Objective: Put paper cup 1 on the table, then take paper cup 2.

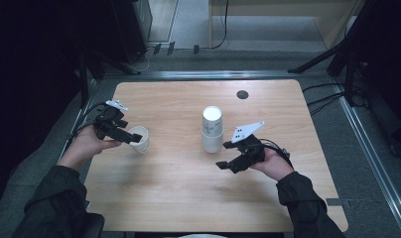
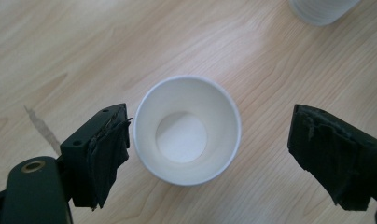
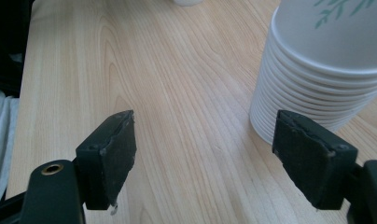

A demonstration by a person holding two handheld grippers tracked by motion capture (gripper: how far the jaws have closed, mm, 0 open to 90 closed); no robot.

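The left tongs (image 2: 207,154) are standing spread wide around a single white paper cup (image 2: 186,130), one jaw just beside its rim and the other well apart from it, neither pressing on it. That cup is standing upright and empty on the wooden surface (image 1: 178,198), near the left edge. The right tongs (image 3: 203,154) are also gaping open with only bare wood between the jaws, their tips pointing toward a stack of white paper cups (image 3: 317,70) just beside them. The stack (image 1: 212,130) is standing upside down near the middle of the surface, well apart from the single cup (image 1: 140,139).
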